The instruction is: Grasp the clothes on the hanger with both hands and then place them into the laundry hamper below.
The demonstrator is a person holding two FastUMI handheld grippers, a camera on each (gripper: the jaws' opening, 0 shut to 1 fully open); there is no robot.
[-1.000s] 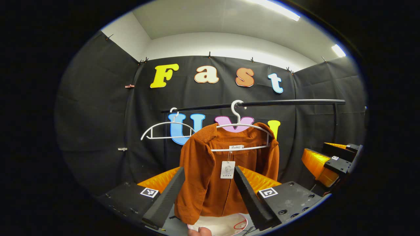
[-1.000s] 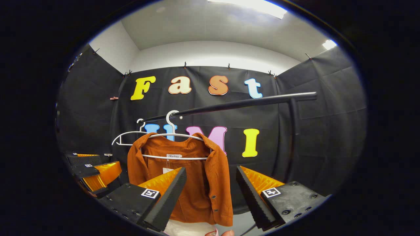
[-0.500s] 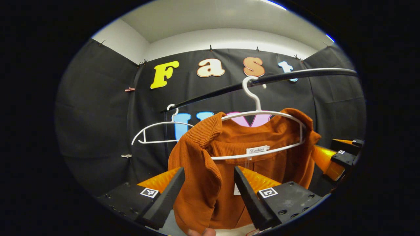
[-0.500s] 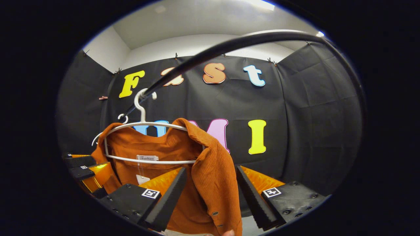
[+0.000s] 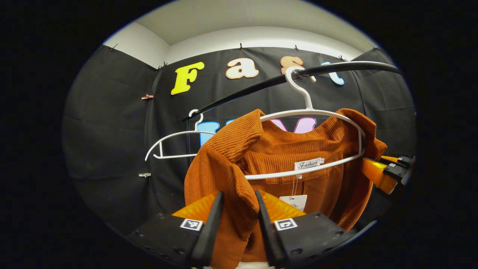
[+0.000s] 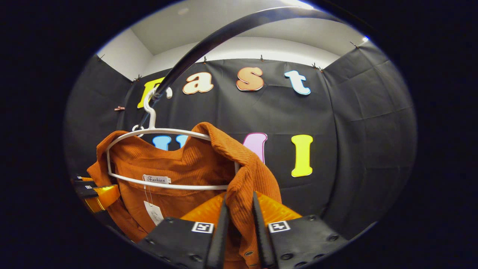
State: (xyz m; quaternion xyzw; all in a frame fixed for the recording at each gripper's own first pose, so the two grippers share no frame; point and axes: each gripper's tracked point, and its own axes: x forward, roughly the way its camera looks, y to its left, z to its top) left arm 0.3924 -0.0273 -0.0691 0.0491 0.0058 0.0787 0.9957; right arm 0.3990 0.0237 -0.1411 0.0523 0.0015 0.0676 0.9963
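Two grippers were clamped on one garment, an orange ribbed jacket (image 5: 291, 153) draped on a white hanger (image 5: 310, 112) whose hook sat over the black rail (image 5: 261, 84). To the left of the jacket, in the left gripper view, a second white hanger (image 5: 175, 144) hung bare from the same rail, just beside the jacket's shoulder. The left gripper (image 5: 237, 220) had its two black fingers pressed in on the jacket's left shoulder and sleeve top, the ribbed cloth bunched between them and spilling out above the fingertips. Inside the jacket's collar a sewn label and a white paper tag (image 5: 295, 201) hung below the hanger's lower bar. At the jacket's right edge in that view, the other gripper's orange and black body showed against the cloth. In the right gripper view, the left gripper's orange body showed low at the jacket's (image 6: 179, 168) far left side; the hanger (image 6: 157, 132) sat tilted under the rail (image 6: 209, 41). The right gripper (image 6: 239, 220) pinched the jacket's right shoulder, both fingers against the fabric, with dark buttons visible just below.
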